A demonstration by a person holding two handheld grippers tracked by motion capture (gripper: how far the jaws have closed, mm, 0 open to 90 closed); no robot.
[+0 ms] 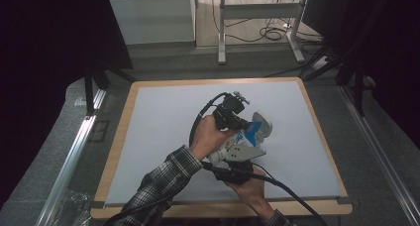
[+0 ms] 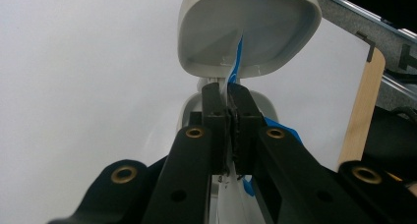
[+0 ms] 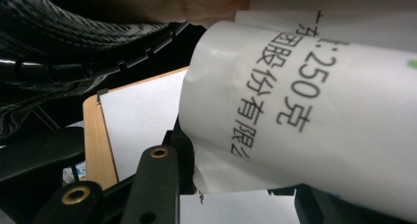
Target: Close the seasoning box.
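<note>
Jaws of my left gripper (image 2: 227,117) pinch the top edge of the soft, light white-and-blue pouch (image 1: 242,137) mid-table by the white bowl (image 2: 248,30), while my right gripper (image 3: 231,180) clamps its crinkly lower body, so I judge seams the safest hold.

Bare white mat (image 1: 163,137) all around bowl (image 1: 262,123).

Left gripper (image 2: 230,113): black jaws w/ brass-ringed screw holes, thick black cable. Right gripper (image 3: 236,184): same black build, grey 3-cornered plate on top. Both sleeves plaid, dark/light check.
</note>
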